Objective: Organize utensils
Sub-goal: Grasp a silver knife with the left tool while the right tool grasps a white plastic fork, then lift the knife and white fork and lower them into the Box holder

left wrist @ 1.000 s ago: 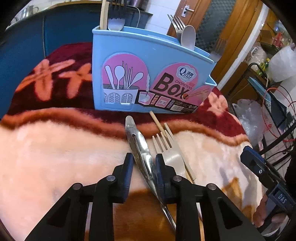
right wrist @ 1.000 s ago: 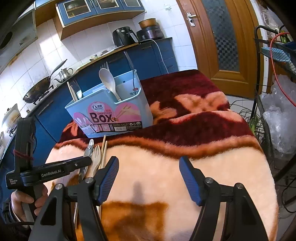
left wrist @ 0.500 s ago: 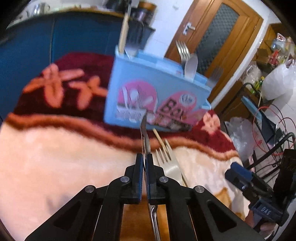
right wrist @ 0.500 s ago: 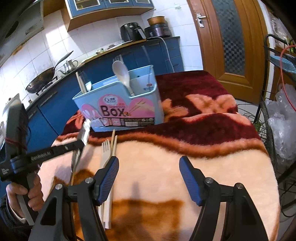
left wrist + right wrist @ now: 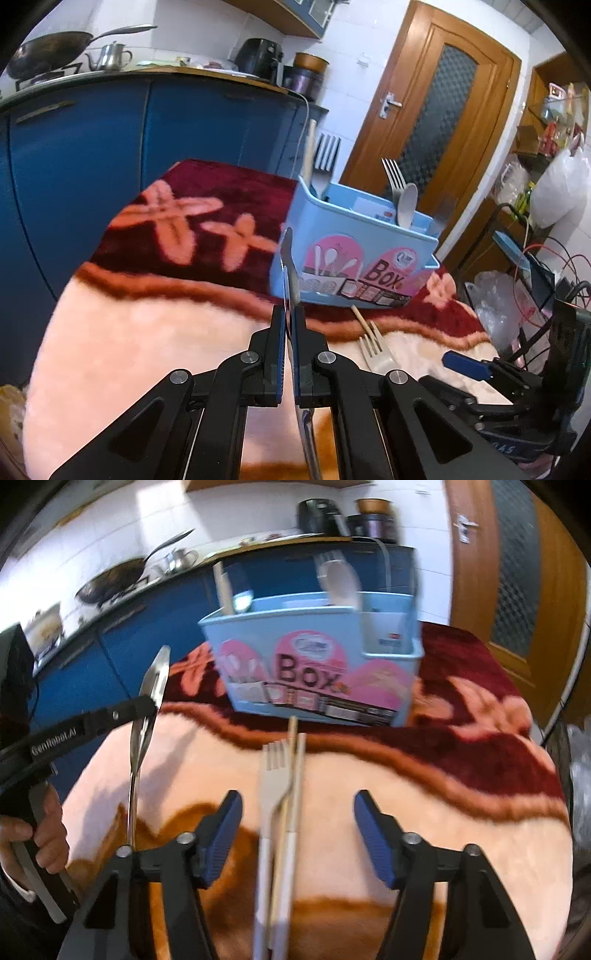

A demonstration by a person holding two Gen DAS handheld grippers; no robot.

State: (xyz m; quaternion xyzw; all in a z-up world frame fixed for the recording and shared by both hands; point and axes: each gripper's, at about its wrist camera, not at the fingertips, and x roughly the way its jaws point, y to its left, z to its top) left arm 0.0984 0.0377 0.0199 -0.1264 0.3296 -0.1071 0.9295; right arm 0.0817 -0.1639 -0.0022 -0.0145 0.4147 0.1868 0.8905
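Steel spoon pinched edge-on in left claw, lifted off the blanket; thin grip, may pivot or slip. Right claw, jaws just narrowing yet unclamped, straddles fork and chopsticks; may grab both. Box at 12 o'clock.

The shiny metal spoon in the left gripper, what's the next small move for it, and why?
Probably carry the shiny metal spoon toward the light blue plastic utensil box: the left gripper is shut on it, lifted off the blanket, and the box stands just ahead.
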